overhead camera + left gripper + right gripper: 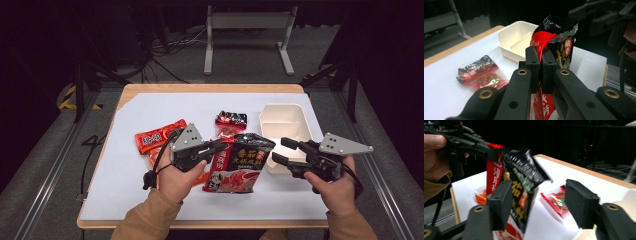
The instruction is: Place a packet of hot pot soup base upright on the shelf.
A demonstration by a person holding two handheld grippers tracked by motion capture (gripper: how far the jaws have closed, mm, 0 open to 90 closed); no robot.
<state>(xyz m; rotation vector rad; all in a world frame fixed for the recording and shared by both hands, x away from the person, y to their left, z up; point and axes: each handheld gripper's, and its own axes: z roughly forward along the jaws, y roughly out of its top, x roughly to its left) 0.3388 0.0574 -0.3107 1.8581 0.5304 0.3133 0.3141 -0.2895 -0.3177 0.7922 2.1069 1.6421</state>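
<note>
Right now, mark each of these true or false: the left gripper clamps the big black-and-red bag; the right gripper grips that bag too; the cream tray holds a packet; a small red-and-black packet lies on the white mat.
1. The left gripper clamps the big black-and-red bag: true.
2. The right gripper grips that bag too: false; its fingers stand open, apart from the bag.
3. The cream tray holds a packet: false; it is empty.
4. A small red-and-black packet lies on the white mat: true.

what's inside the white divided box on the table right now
Nothing shows inside the white box: its two compartments look bare in the left gripper view. The black-and-red packet covers its near left corner.
</note>
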